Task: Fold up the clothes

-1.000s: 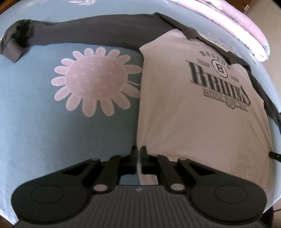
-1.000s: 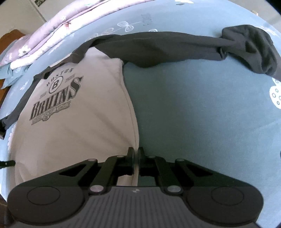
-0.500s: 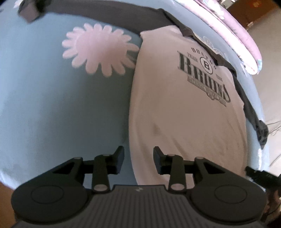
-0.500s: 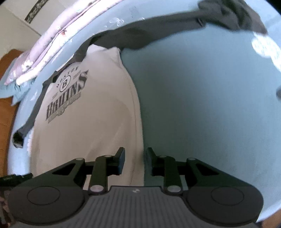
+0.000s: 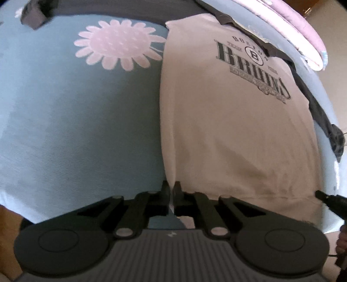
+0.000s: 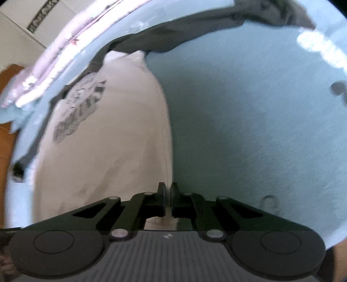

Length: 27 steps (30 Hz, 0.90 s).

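Note:
A white long-sleeved shirt point(image 5: 227, 121) with dark grey sleeves and a "Boston Bruins" print lies flat, front up, on a light blue bedsheet point(image 5: 76, 130). My left gripper point(image 5: 172, 188) is shut on the shirt's near left corner, and white cloth shows between its fingers. The right gripper point(image 6: 168, 189) is shut on the near right corner of the same shirt point(image 6: 108, 151), with cloth pinched between its pads. One grey sleeve point(image 6: 173, 34) stretches out to the right and the other sleeve point(image 5: 34, 15) to the left. The right gripper's tip point(image 5: 325, 197) shows at the hem in the left wrist view.
A large pink flower point(image 5: 117, 45) is printed on the sheet left of the shirt. A folded lilac quilt point(image 5: 303, 28) lies along the far edge of the bed. Brown floor point(image 6: 6, 91) shows beyond the bed at the left of the right wrist view.
Both grippers opened half a second ago and have shut again on the shirt's near corners. Both views have shifted toward the near edge of the bed.

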{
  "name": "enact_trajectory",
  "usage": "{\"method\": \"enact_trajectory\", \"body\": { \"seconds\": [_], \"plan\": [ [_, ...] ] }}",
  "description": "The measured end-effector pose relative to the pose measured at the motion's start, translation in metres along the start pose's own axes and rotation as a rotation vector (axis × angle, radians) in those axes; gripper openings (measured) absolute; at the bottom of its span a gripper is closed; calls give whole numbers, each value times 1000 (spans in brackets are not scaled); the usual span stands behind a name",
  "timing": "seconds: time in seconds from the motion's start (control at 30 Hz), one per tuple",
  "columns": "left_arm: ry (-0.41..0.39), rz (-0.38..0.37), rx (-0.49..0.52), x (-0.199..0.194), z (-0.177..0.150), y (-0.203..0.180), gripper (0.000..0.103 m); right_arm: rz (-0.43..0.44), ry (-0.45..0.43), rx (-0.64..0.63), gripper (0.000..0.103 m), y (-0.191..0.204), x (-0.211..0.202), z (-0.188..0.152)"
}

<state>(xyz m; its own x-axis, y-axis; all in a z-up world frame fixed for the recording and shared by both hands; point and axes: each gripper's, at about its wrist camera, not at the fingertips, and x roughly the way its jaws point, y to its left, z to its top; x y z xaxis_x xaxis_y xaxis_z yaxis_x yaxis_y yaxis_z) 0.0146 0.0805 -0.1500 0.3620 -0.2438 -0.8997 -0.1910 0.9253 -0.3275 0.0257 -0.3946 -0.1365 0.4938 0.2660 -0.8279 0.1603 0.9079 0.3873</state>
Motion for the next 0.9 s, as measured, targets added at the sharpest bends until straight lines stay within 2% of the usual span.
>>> {"method": "enact_trajectory", "body": {
  "seconds": [0.17,0.2,0.27,0.33,0.37,0.43,0.47,0.6,0.63,0.67,0.7,0.83,0.9],
  "plan": [
    [17,-5,-29,-1,0,2,3,-41,3,-28,5,5,2,0],
    [26,-19,-33,0,0,2,8,-41,9,-30,6,7,2,0],
    [30,-41,-54,-2,-1,2,9,-11,22,-22,11,8,1,1],
    [37,-47,-46,-5,-4,1,25,13,31,-16,23,9,-3,-1],
    [38,-50,-49,-6,-6,0,28,26,38,-14,31,9,-5,-2],
    [47,-67,-61,-7,-10,-1,40,46,48,-13,32,10,-9,-6],
    [56,-73,-70,-7,-13,-1,41,50,48,-11,32,10,-11,-9],
    [56,-73,-51,-7,-22,-7,39,59,45,-9,30,9,-16,-19],
    [55,-68,-38,-7,-23,-9,31,53,46,-17,28,10,-17,-21],
    [51,-47,-17,-7,-24,-12,20,36,46,-29,18,10,-17,-22],
    [54,-35,7,-6,-25,-14,7,5,48,-44,14,10,-17,-21],
    [40,-9,57,-11,-27,-21,6,-78,16,-71,11,9,-20,-16],
    [42,-9,60,-13,-28,-22,7,-86,17,-80,12,9,-22,-15]
  ]
}}
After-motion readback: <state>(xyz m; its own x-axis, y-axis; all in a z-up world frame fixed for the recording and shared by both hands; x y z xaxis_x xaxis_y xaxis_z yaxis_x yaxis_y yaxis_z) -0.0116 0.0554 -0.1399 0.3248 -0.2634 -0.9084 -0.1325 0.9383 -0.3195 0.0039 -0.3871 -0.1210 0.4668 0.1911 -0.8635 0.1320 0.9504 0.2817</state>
